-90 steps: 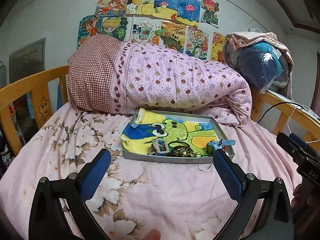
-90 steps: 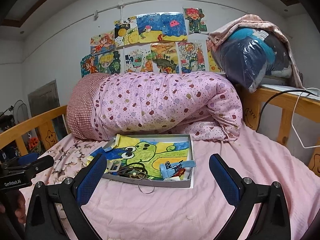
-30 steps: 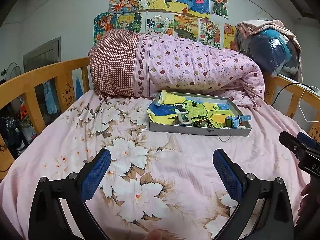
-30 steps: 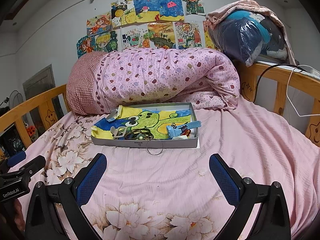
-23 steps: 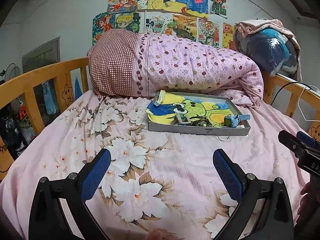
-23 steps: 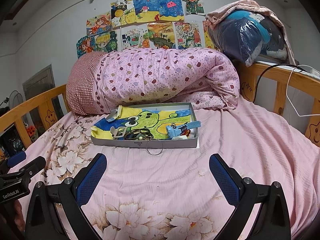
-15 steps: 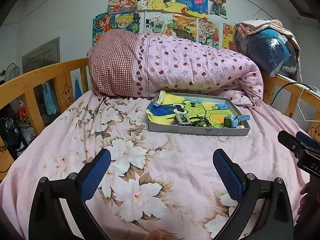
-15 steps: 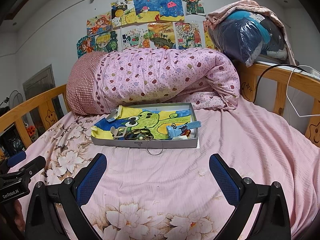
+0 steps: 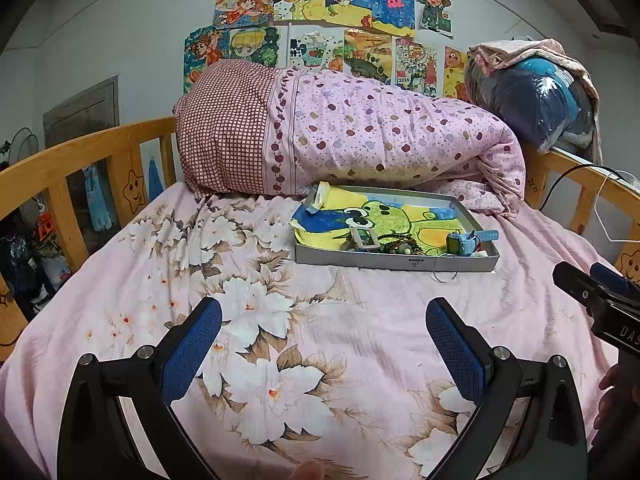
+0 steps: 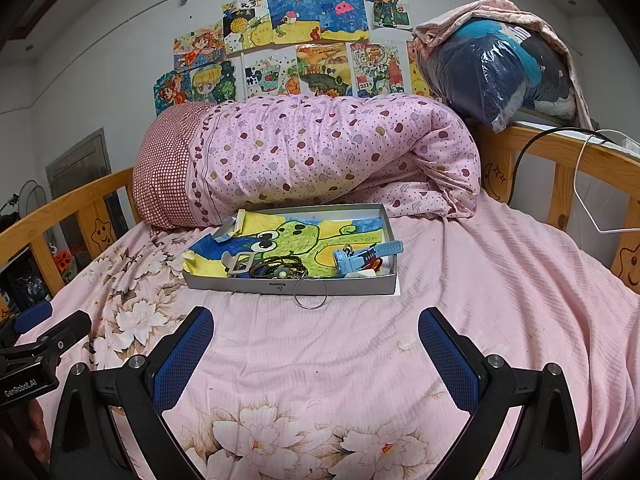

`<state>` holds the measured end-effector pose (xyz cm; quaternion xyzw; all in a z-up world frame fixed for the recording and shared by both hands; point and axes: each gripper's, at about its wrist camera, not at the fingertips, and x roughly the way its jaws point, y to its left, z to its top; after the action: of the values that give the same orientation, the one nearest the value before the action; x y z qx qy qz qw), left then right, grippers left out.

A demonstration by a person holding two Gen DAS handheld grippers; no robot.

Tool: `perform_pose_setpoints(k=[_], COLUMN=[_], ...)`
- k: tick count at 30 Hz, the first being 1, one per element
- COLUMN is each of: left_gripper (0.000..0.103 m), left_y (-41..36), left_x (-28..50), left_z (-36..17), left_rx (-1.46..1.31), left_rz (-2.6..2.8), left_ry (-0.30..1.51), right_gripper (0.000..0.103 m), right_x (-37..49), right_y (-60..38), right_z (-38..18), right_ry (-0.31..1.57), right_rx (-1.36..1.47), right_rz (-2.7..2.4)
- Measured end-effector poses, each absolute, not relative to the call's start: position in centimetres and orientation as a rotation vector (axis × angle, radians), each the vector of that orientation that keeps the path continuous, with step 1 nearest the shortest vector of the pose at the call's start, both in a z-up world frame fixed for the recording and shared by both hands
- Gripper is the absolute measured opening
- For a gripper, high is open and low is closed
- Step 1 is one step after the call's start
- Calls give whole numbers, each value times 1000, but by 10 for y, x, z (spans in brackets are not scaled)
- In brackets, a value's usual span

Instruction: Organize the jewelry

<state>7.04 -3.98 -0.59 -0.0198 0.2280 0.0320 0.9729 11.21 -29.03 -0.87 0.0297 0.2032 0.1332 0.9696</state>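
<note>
A shallow grey tray [image 9: 394,263] [image 10: 288,287] lined with a frog drawing lies on the pink bedspread in front of the rolled quilt. Along its near side sit a blue watch [image 9: 468,240] [image 10: 362,257], a tangle of dark beaded bracelets [image 9: 396,243] [image 10: 280,269] and a small white-framed piece [image 9: 366,239] [image 10: 239,264]. A thin metal ring [image 9: 445,273] [image 10: 310,295] hangs over the tray's front wall. My left gripper [image 9: 324,340] and my right gripper [image 10: 316,344] both stand open above the bedspread, well short of the tray, holding nothing.
A rolled pink quilt [image 9: 360,140] [image 10: 312,160] lies behind the tray. Wooden bed rails [image 9: 72,172] [image 10: 568,160] run along both sides. A bagged bundle [image 10: 496,72] rests on the right rail, with cables [image 10: 588,184] beside it. Drawings [image 9: 332,20] cover the wall.
Over three seconds both grippers have backed away from the tray, which now looks smaller and farther. In the last second almost nothing has moved.
</note>
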Motion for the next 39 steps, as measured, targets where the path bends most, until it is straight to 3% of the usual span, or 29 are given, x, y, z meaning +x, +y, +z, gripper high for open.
perform_pose_setpoints(k=[39], left_gripper=[100], left_y=[-43], left_x=[71], left_z=[-5], left_rx=[-38], left_rz=[62], left_ry=[460], right_gripper=[103], right_x=[113], right_y=[-291], right_z=[-8], right_ry=[416], right_rx=[61], right_rz=[269])
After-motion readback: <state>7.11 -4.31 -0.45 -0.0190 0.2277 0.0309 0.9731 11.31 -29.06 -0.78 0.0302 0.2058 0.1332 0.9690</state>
